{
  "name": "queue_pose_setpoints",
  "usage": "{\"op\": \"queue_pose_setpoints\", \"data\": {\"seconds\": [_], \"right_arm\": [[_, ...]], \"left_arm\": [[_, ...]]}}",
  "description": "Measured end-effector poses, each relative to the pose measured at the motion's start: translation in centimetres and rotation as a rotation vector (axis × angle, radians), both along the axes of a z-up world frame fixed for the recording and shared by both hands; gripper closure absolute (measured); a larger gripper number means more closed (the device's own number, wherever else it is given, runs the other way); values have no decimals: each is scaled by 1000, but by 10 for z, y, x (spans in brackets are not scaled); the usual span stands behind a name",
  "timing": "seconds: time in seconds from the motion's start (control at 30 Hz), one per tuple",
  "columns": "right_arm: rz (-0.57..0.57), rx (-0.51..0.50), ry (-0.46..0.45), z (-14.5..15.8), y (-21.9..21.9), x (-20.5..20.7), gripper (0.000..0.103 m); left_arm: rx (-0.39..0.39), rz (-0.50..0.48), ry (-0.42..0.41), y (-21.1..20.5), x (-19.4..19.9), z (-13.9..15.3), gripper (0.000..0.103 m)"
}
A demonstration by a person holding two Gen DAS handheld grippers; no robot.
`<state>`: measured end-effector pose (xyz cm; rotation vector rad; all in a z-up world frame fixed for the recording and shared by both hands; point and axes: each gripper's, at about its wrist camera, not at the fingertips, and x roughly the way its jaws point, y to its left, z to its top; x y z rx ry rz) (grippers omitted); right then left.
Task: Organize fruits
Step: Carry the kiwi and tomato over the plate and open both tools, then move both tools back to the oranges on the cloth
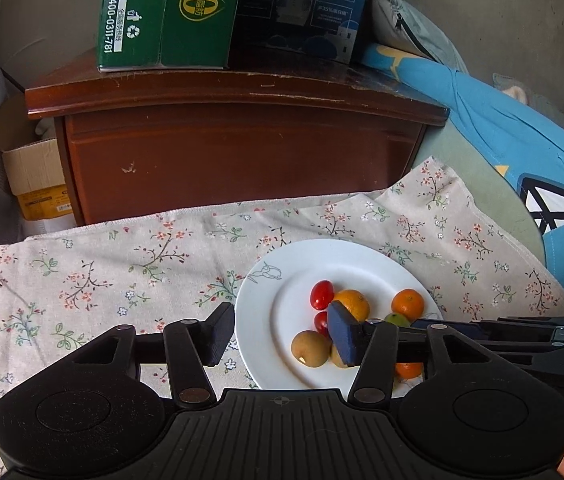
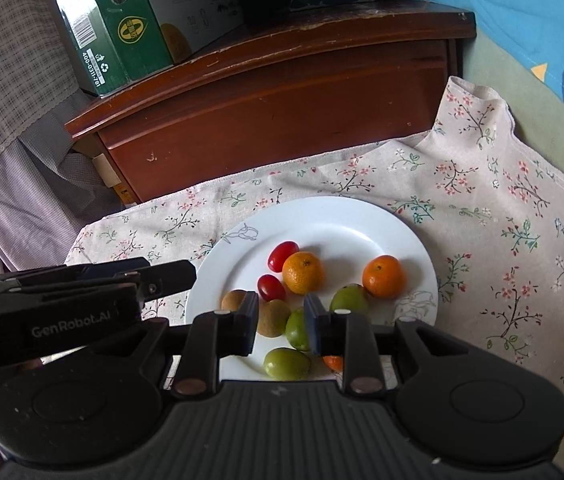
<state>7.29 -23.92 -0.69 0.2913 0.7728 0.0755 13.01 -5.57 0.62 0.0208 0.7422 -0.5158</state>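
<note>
A white plate (image 2: 334,220) on a floral cloth holds mixed fruit: two cherry tomatoes (image 2: 282,255), small oranges (image 2: 303,272), green fruits (image 2: 286,363) and brown longans (image 2: 272,317). The plate also shows in the left wrist view (image 1: 274,320) with a tomato (image 1: 321,294), oranges (image 1: 352,304) and a longan (image 1: 311,348). My left gripper (image 1: 282,334) is open and empty over the plate's left rim. My right gripper (image 2: 281,324) is open and empty, low over the near fruits, its jaws on either side of a longan and a green fruit.
A dark wooden cabinet (image 1: 242,136) stands behind the cloth (image 1: 102,276), with a green carton (image 1: 170,12) and a dark box on top. A cardboard box (image 1: 34,176) is at left, blue bedding (image 1: 522,128) at right.
</note>
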Motion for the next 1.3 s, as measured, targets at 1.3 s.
{"op": "queue_pose_setpoints", "data": {"seconds": [1.3], "right_arm": [[48,34,100,-35,42,-57,46]], "left_arm": [[197,134,137,74,-62,-18,18]]}}
